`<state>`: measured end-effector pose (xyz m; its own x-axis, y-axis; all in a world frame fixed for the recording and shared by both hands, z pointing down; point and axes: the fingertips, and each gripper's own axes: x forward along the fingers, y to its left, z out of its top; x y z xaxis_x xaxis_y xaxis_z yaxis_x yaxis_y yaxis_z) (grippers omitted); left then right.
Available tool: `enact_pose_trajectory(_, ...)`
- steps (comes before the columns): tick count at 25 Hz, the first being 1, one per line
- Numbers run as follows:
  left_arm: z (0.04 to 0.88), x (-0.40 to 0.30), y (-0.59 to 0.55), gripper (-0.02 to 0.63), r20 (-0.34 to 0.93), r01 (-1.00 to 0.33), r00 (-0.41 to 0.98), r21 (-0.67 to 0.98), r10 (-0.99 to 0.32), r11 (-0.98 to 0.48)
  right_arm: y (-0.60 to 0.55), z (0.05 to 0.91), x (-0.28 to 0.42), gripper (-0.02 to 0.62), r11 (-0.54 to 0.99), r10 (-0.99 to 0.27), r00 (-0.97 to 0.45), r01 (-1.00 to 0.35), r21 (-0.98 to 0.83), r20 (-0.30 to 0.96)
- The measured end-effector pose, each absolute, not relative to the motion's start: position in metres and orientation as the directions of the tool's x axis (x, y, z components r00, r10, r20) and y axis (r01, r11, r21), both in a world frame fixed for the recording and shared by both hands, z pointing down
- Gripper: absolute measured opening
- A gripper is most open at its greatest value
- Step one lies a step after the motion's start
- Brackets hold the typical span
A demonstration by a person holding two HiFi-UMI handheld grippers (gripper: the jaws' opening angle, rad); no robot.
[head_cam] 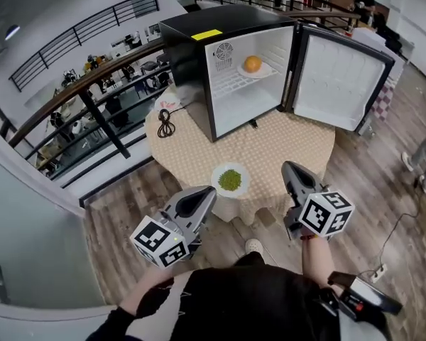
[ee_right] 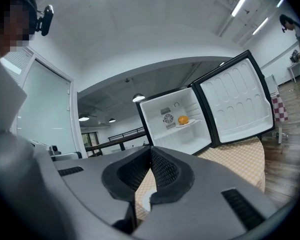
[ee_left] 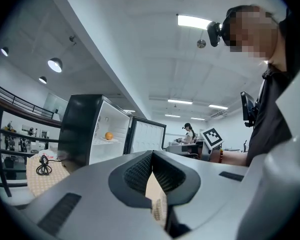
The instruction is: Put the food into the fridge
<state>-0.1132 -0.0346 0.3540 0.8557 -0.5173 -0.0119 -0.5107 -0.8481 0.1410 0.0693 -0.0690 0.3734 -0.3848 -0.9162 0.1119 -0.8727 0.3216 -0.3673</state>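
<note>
Fridge (head_cam: 188, 59) bears a yellow label (head_cam: 206, 34), print unreadable; left tool (head_cam: 211, 191) and right tool (head_cam: 289, 166) are closed, empty.

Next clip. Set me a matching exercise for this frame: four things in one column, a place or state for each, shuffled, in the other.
1. orange
2. plate of green food
3. black cable
4. fridge door

A. on the table, left of the fridge in the head view
B. swung open
C. inside the fridge, on a plate
D. at the table's near edge

Pairs: 1-C, 2-D, 3-A, 4-B
</note>
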Motion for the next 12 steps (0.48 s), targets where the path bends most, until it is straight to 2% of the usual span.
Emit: enact_pose_trajectory(12, 0.358, -0.141, 0.042, 0.011, -0.034, -0.451, 0.885, 0.178, -0.464, -0.874, 0.017, 0.381, 0.040, 0.017, 0.257, -0.932, -0.324, -0.908, -0.330, 0.163)
